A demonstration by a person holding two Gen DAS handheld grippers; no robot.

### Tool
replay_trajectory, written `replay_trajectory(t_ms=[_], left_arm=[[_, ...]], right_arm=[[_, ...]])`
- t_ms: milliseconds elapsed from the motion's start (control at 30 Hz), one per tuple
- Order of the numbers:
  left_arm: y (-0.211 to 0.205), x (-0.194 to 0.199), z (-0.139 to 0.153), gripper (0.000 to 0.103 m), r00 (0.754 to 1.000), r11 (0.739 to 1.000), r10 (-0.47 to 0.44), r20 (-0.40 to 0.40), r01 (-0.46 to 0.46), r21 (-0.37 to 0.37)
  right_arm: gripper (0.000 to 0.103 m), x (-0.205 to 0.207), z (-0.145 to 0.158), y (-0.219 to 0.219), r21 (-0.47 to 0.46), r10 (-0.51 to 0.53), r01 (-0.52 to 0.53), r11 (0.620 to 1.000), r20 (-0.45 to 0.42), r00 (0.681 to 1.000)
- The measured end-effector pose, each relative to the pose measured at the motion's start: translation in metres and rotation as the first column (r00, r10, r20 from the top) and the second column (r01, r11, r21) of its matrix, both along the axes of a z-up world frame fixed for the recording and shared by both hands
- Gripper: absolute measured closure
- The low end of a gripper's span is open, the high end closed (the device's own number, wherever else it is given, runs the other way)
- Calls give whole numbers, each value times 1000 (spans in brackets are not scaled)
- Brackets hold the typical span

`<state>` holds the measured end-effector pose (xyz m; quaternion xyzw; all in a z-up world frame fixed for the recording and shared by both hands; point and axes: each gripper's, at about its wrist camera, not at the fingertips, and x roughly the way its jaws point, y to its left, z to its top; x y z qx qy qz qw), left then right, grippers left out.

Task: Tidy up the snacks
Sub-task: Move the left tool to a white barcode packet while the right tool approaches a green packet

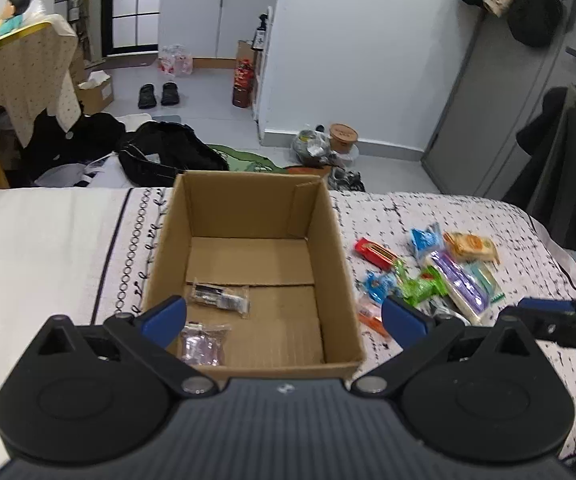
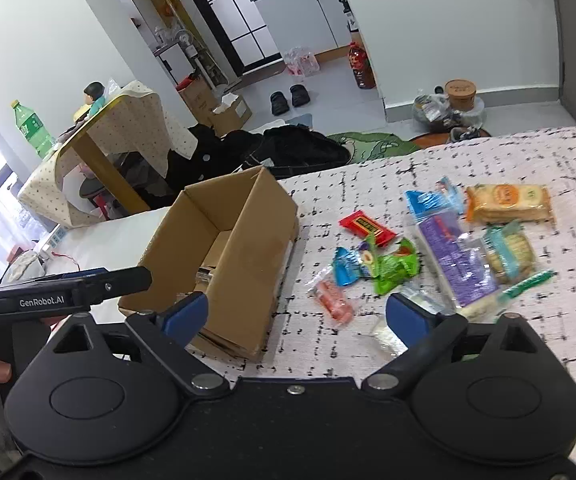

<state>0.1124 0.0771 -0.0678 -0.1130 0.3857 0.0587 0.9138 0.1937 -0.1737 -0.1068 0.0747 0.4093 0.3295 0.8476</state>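
An open cardboard box (image 1: pixel 330 240) stands on the bed; it also shows in the right wrist view (image 2: pixel 248 256). Inside lie a clear packet with dark contents (image 1: pixel 220 296) and a pinkish clear packet (image 1: pixel 204 340). A pile of snacks lies right of the box: a red bar (image 2: pixel 367 227), green wrappers (image 2: pixel 394 266), a purple pack (image 2: pixel 454 256), an orange cracker pack (image 2: pixel 506 202), blue wrappers (image 2: pixel 346 266) and an orange-pink sausage packet (image 2: pixel 334 300). My left gripper (image 1: pixel 284 316) is open and empty over the box's near edge. My right gripper (image 2: pixel 298 314) is open and empty, just before the pile.
The bedspread (image 2: pixel 488 152) has a black dash pattern; its far edge drops to a floor with black bags (image 1: pixel 168 152), shoes (image 1: pixel 158 94) and a green mat. A draped yellow table (image 2: pixel 120 128) stands left. Coats hang at the right (image 1: pixel 556 148).
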Motion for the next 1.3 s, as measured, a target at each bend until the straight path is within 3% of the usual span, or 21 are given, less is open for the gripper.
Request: replay_trajectory(t_ms=[400,767,1033,1300], left_arm=[[-29,-4,0,0,992,992,-124,9,124,-28],[-67,10,-2,0,960,959,-281,-2,281,-46],[-86,20,-8,1,934,934,-356,-32,355,-33],[-92,33,-12,2,925,926,-377,-39,377,-2]], right_arm=[[0,-15,9,-37,-32,-71,73,997,51,996],[0,-25,8,-73,-64,-161,167,984,81,984],[0,-26,0,-93,-78,-204,208,975,60,977],[0,-24,-8,-102,-70,-236,236,969,16,972]])
